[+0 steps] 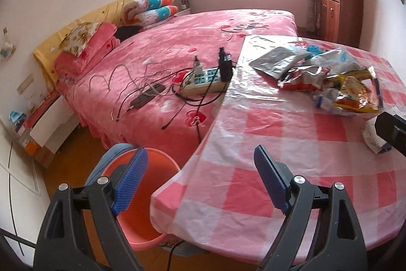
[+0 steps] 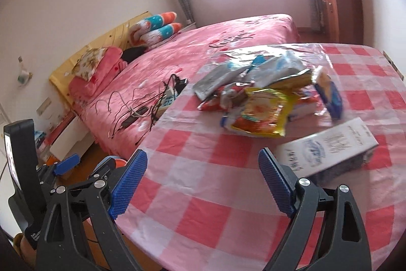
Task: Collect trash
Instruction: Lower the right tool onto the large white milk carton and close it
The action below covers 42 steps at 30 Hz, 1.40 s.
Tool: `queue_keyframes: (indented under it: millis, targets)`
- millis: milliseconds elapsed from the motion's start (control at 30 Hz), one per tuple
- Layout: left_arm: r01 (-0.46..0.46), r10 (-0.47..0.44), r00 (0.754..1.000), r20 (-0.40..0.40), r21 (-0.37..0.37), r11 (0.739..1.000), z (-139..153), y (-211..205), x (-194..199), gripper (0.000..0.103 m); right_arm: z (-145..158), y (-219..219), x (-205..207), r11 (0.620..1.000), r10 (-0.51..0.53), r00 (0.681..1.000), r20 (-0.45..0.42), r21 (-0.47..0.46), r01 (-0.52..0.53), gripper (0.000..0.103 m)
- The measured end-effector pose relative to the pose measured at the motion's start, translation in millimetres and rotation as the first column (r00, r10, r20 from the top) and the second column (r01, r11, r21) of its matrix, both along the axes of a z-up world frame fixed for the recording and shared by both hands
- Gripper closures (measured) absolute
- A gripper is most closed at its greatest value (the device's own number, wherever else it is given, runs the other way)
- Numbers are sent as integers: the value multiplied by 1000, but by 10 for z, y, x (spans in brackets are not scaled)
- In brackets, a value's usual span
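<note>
A heap of empty snack wrappers (image 1: 327,83) lies on the round table's pink checked cloth (image 1: 291,169); it also shows in the right wrist view (image 2: 261,103), topped by a yellow-orange bag (image 2: 261,116). A white carton (image 2: 327,146) lies flat to the heap's right. An orange-pink bucket (image 1: 142,200) stands on the floor at the table's left edge. My left gripper (image 1: 200,179) is open and empty, above the table edge and the bucket. My right gripper (image 2: 203,182) is open and empty over the table's near part, short of the heap and the carton.
A bed with a pink cover (image 1: 177,50) stands behind the table, with a power strip (image 1: 203,80) and tangled cables on it. A wooden cabinet (image 1: 337,9) stands at the back right. The left gripper (image 2: 68,161) shows at the right wrist view's lower left.
</note>
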State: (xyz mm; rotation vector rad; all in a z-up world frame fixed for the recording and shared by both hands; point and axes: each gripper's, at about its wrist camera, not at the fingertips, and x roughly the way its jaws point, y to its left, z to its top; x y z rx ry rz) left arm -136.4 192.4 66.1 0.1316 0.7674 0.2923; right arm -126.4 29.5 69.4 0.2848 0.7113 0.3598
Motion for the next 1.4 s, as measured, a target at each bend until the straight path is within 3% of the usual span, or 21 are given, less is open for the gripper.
queue_keyframes:
  millis: [600,900,1100,1400]
  targets:
    - [93,-89,994,-66,55,994,-75,-641,79,17,-203,-798,-115,986,-160,987,17,37,160,15]
    - [135,-126,987,-101,83,987,-166,-959,154,17,-407,-1197,-95,969,-224,974,-44,99,227,15]
    - [148,-135,983,-122,100,984,-207,-1084,188,17,-508,-1324,-62,961,-227,969,-98,141,239,15]
    - [142,-126,982,-140,110,984,-258,-1099,229,17,-656,-1210,77,970,-131,977,-167,180,161,15]
